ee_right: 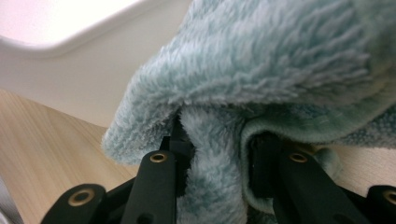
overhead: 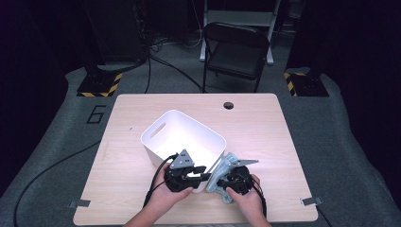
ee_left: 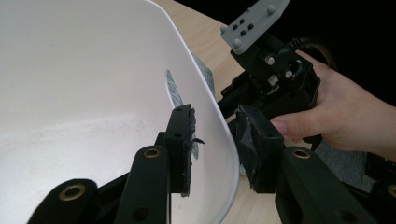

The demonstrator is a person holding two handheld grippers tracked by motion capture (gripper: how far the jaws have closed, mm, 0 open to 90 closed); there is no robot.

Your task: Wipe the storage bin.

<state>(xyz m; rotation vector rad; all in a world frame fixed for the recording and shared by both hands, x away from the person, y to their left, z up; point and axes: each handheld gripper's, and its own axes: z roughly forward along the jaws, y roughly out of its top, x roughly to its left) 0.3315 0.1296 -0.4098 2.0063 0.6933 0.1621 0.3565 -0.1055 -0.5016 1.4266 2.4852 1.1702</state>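
On the table (overhead: 142, 203), near its front edge, a white bin (overhead: 182, 137) stands with its near corner between the two hands. The left gripper (overhead: 201, 174) straddles that corner: in the left gripper view one pad sits inside the bin (ee_left: 93, 93) against the wall and the other stands outside, off the plastic, so the jaws are apart around the rim and not pinching it. The right gripper (overhead: 222, 182) is clamped on a fold of a pale blue fluffy cloth (overhead: 226, 174), which lies on the table touching the bin's outer wall at its front right corner; in the right gripper view the cloth (ee_right: 261, 70) bulges over both jaws with a thick pleat squeezed between them.

The step in hand looks like getting the cloth into the bin. To do it well, the left gripper should close on the rim first so the bin cannot slide or tip. Then the right hand should lift the cloth high enough that its hanging edge clears the rim, carry it over the bin's middle, and only there let go. A loose end caught on the wall could drag the bin or leave the cloth draped half outside.
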